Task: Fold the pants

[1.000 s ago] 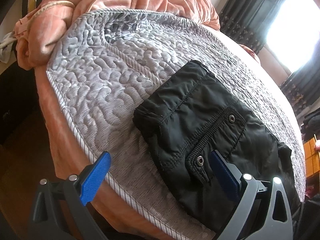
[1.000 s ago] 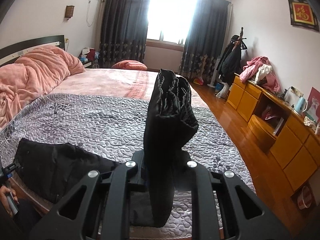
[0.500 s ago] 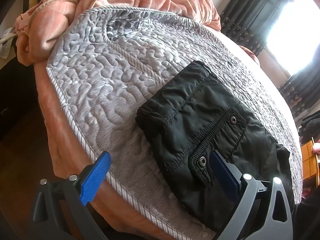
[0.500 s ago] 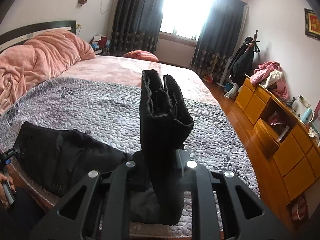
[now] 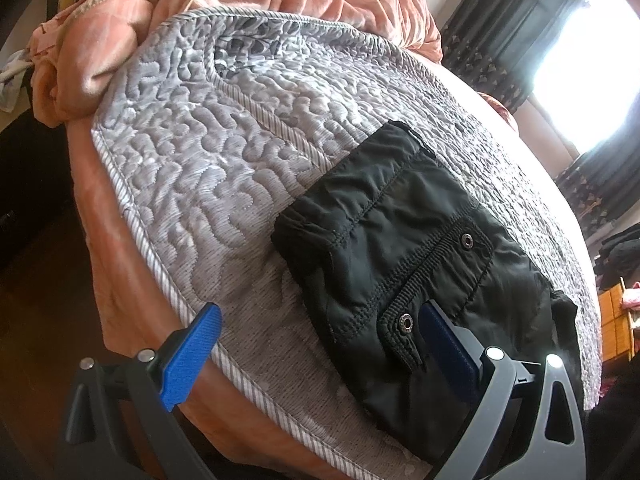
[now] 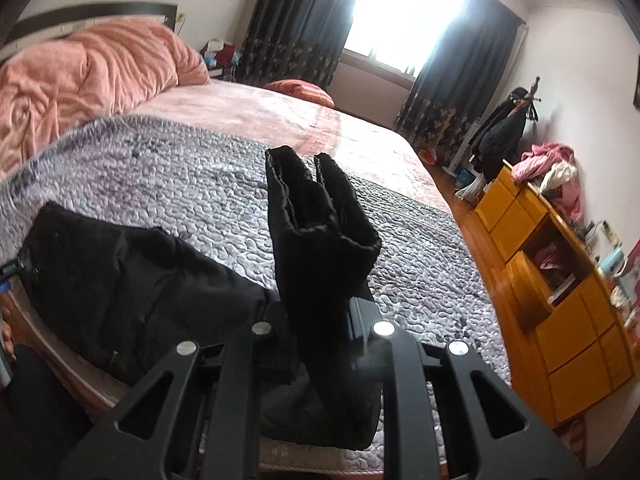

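Right gripper is clamped on the black pants' leg end, raised above the waist on the bed. Left gripper, jaws apart, hovers beside the waist. Next: lay the leg end over the waist.

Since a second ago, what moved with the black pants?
The right tool, shut on the pants' leg end, carried it down and toward the waist part. Nothing was let go. The left tool stayed open over the waist, and the pants' waist stayed flat on the grey quilt.
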Action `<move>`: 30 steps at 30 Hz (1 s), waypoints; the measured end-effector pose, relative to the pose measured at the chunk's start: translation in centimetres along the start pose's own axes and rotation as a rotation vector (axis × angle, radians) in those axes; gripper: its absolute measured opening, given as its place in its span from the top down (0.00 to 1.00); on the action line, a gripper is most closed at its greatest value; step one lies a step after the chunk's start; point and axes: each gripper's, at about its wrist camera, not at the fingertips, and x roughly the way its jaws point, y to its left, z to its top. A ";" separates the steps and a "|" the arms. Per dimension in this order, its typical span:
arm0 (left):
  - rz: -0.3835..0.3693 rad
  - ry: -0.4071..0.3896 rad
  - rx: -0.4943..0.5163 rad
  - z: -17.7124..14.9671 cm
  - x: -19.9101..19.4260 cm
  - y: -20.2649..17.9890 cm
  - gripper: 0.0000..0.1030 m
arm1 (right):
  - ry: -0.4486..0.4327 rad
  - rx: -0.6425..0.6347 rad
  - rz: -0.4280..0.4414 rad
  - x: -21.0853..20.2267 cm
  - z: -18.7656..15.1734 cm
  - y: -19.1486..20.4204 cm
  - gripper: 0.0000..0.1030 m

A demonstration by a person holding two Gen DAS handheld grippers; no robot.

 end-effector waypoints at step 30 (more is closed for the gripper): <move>-0.025 -0.005 -0.027 -0.1 -0.2 0.9 0.04 | 0.090 -0.527 -0.244 6.7 -4.7 14.9 0.85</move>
